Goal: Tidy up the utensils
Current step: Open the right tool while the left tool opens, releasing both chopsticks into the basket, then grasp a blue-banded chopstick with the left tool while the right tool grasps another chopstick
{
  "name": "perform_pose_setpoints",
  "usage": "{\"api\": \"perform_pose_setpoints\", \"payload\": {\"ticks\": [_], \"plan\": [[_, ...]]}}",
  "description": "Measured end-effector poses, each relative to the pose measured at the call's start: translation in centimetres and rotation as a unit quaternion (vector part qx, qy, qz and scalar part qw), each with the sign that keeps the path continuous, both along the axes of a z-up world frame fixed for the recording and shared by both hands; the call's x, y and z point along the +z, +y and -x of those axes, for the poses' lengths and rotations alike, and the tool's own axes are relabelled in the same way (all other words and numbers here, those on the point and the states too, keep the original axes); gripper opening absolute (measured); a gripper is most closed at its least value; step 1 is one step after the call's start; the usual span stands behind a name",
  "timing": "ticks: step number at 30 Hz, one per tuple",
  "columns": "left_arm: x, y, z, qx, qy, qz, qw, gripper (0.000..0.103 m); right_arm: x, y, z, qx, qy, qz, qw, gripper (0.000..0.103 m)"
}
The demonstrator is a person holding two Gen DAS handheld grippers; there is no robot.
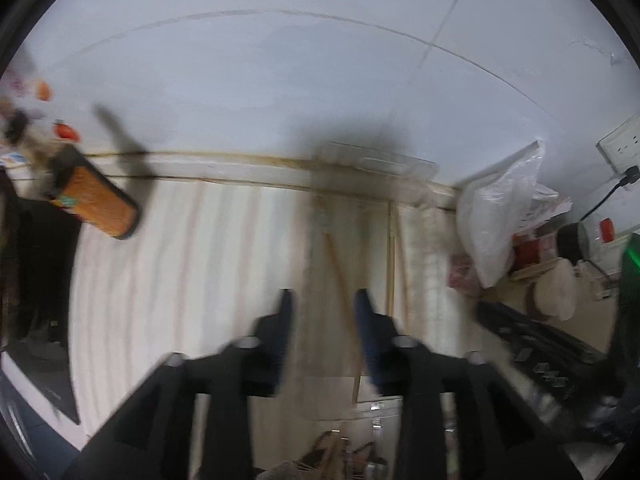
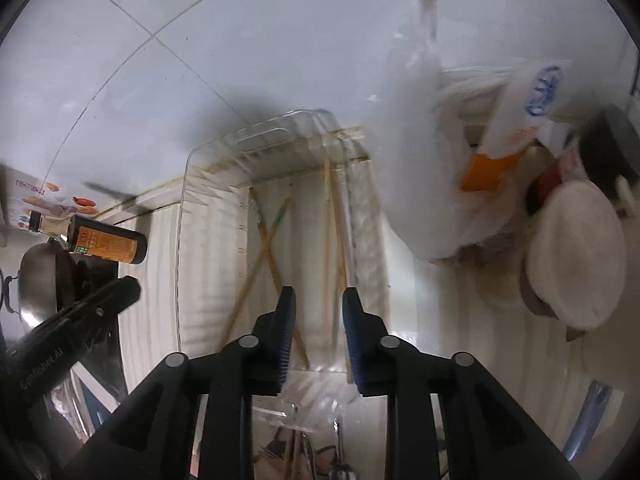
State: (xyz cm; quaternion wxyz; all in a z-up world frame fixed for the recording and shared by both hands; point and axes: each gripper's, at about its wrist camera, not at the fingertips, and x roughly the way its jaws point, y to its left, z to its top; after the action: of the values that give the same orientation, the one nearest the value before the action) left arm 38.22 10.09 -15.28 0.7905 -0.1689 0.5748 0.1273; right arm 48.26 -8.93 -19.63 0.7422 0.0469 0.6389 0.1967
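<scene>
Hovering empty with jaws parted, right gripper (image 2: 316, 320) faced crossed wooden chopsticks (image 2: 262, 256) at 11 o'clock inside clear plastic tray (image 2: 208, 152); best pinched mid-shaft. Left gripper (image 1: 324, 320) likewise released, blurred.

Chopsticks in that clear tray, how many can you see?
4 chopsticks in the clear tray: two crossed on the left, one with a green tip, and two roughly parallel on the right. Blur and the right gripper may hide more.
</scene>
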Motion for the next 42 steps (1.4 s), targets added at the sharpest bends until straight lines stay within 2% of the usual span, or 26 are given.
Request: {"api": "perform_pose_setpoints", "payload": {"ticks": [3,5,7,8,11,14,17,19,21,23,25,26,27,28,29,30,33,37,42], "plan": [[0.5,-0.1,2.6,0.009,-0.014,-0.047,0.9987,0.067,1.0,-1.8,1.8,-0.006,-0.018,0.004,1.000,0.041],[0.4,-0.3,4.7,0.013,-0.022,-0.066,0.9975,0.069,1.5,-3.1,3.1,-0.016,-0.027,0.007,0.999,0.046],[0.1,-0.7,6.7,0.018,-0.029,-0.081,0.9961,0.085,1.6,-4.5,5.0,-0.024,-0.033,0.005,0.999,0.050],[-0.2,-0.9,7.5,0.018,-0.033,-0.084,0.9958,0.100,1.4,-5.2,6.1,-0.026,-0.033,0.009,0.999,0.050],[-1.9,-1.9,9.9,0.009,-0.029,-0.084,0.9960,0.103,0.2,-6.7,9.4,-0.035,-0.022,0.016,0.999,0.050],[-5.2,-3.3,11.9,-0.009,0.003,-0.068,0.9976,0.103,-1.9,-8.3,12.3,-0.044,0.000,0.020,0.999,0.050],[-9.5,-5.1,13.7,-0.021,0.054,-0.044,0.9973,0.103,-4.9,-10.4,15.3,-0.060,0.033,0.027,0.997,0.050],[-12.3,-6.4,14.5,-0.034,0.081,-0.015,0.9960,0.097,-6.4,-11.3,16.5,-0.068,0.049,0.033,0.996,0.050],[-14.4,-7.6,14.9,-0.050,0.106,0.005,0.9931,0.064,-7.9,-12.3,17.7,-0.077,0.064,0.041,0.994,0.050],[-16.4,-8.6,15.2,-0.065,0.131,0.020,0.9890,0.040,-8.7,-13.0,18.5,-0.084,0.071,0.045,0.993,0.050],[-16.8,-9.3,15.2,-0.075,0.119,0.027,0.9897,0.040,-9.2,-13.7,19.3,-0.092,0.073,0.045,0.992,0.050],[-16.8,-9.6,15.0,-0.081,0.119,0.015,0.9895,0.037,-9.2,-14.1,19.5,-0.095,0.072,0.046,0.992,0.050],[-17.0,-9.9,14.9,-0.088,0.120,0.010,0.9888,0.026,-9.1,-14.3,19.7,-0.099,0.070,0.048,0.991,0.050],[-17.1,-10.0,14.8,-0.090,0.119,0.001,0.9887,0.022,-9.1,-14.5,19.8,-0.101,0.070,0.048,0.991,0.050],[-17.2,-10.0,14.7,-0.091,0.120,-0.007,0.9886,0.011,-9.1,-14.7,19.9,-0.104,0.069,0.047,0.991,0.050],[-17.2,-9.9,14.8,-0.090,0.120,-0.013,0.9886,0.005,-8.9,-14.7,19.9,-0.107,0.067,0.047,0.991,0.050],[-17.4,-8.2,15.3,-0.063,0.118,-0.003,0.9910,0.004,-8.3,-14.9,20.2,-0.112,0.062,0.043,0.991,0.050],[-17.6,-4.1,17.3,-0.003,0.125,0.007,0.9922,0.004,-7.3,-13.4,20.5,-0.101,0.061,0.025,0.993,0.050],[-17.8,0.6,20.7,0.056,0.130,0.000,0.9899,0.004,-6.6,-7.5,21.6,-0.045,0.070,0.000,0.997,0.050]]}}
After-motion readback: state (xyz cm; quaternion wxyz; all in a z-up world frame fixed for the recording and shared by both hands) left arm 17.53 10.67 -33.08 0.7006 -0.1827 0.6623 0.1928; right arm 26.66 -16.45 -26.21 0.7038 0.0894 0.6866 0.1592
